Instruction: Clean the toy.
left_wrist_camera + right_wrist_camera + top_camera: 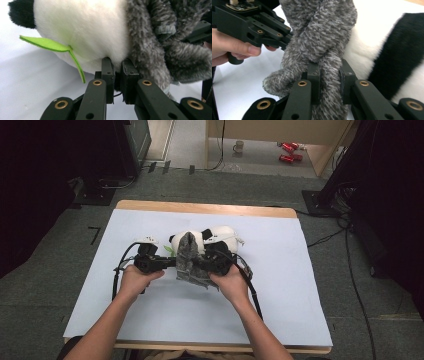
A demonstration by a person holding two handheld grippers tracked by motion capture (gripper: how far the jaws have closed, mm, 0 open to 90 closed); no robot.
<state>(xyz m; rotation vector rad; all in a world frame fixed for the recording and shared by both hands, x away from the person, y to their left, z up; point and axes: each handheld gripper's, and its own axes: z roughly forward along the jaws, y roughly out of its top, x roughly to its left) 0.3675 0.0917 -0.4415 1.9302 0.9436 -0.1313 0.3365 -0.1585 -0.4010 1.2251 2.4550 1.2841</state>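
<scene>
Two grippers pinch our grey fuzzy scarf (189, 262) draped over the plush panda (217, 236) mid-table: left gripper (117, 75) clamps its near edge, right gripper (329, 82) grips its end. Its length runs between them, toward us.

No text, label, brand, number or sign can be read anywhere. The red cans (289, 152) on the floor beyond the table (200, 210) are too small and blurred for their print to be made out, and the mug (239, 146) beside them looks plain.
</scene>
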